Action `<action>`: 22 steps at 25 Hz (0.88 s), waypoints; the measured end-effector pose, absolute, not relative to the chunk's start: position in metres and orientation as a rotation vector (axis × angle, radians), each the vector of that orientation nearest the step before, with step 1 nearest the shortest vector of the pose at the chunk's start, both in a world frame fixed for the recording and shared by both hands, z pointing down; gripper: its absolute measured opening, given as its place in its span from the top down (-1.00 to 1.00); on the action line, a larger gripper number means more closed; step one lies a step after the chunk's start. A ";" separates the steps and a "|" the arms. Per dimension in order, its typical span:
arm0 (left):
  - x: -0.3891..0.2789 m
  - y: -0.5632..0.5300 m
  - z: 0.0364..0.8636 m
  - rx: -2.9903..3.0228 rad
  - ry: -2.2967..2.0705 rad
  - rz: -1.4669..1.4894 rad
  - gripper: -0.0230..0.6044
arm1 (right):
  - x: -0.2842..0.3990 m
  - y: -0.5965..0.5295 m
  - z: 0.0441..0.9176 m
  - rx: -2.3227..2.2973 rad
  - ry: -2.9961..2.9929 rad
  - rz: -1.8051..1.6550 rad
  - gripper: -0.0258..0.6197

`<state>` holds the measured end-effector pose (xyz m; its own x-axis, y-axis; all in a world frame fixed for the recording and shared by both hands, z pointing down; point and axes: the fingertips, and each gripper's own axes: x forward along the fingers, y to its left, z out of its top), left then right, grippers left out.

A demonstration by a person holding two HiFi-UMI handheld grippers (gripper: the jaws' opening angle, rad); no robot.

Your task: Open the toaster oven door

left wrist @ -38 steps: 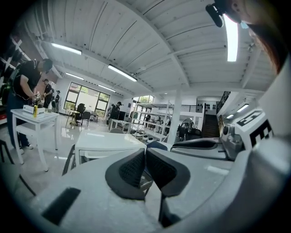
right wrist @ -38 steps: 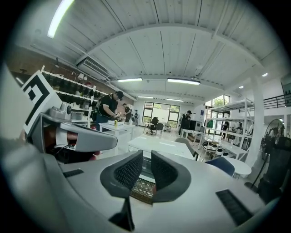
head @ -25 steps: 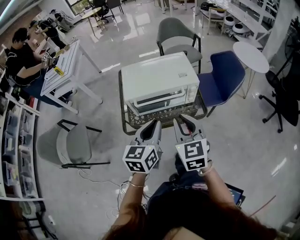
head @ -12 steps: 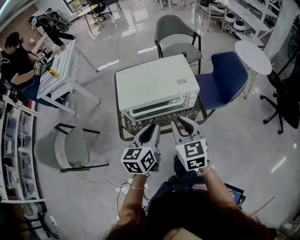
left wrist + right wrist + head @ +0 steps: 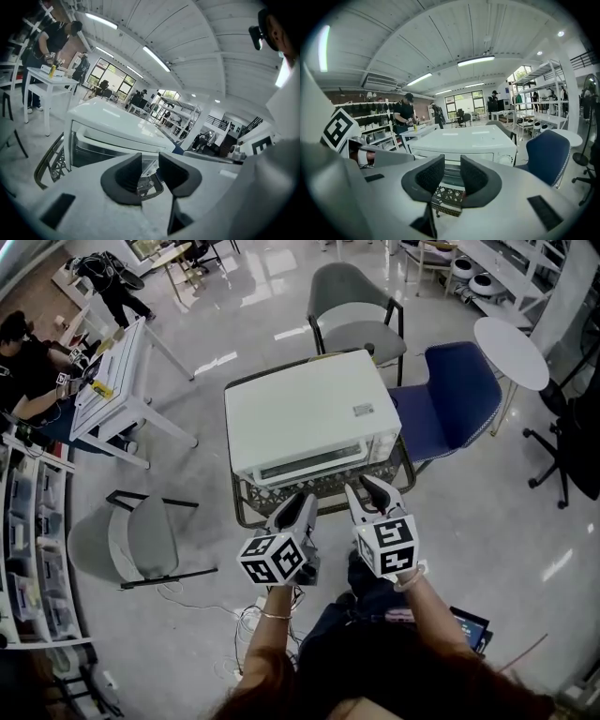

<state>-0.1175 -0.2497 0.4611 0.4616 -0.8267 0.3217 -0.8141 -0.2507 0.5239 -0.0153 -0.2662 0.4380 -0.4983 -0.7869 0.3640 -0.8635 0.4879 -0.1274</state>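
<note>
**Grippers brought lower and closer to the oven**

Since a second ago both grippers have been moved down toward the oven front, and their jaws have just been opening. The left gripper (image 5: 300, 506) and right gripper (image 5: 368, 492) are held side by side, tipped a little down, jaws partly apart, nothing held. Just beyond, the toaster oven (image 5: 309, 409) is set on a wire stand (image 5: 246, 504), door (image 5: 309, 464) shut. The door is probably stiff; its hard top handle bar (image 5: 103, 139) should be gripped and pulled gently.
</note>
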 end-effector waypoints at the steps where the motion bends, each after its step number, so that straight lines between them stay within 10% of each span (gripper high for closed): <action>1: -0.118 -0.252 0.464 2.059 -1.359 -0.030 0.53 | -0.014 -0.269 0.441 1.407 -2.475 0.452 0.68; 22: -0.139 -0.303 0.510 1.833 -1.340 -0.149 0.24 | -0.009 -0.319 0.496 1.418 -2.437 0.964 0.44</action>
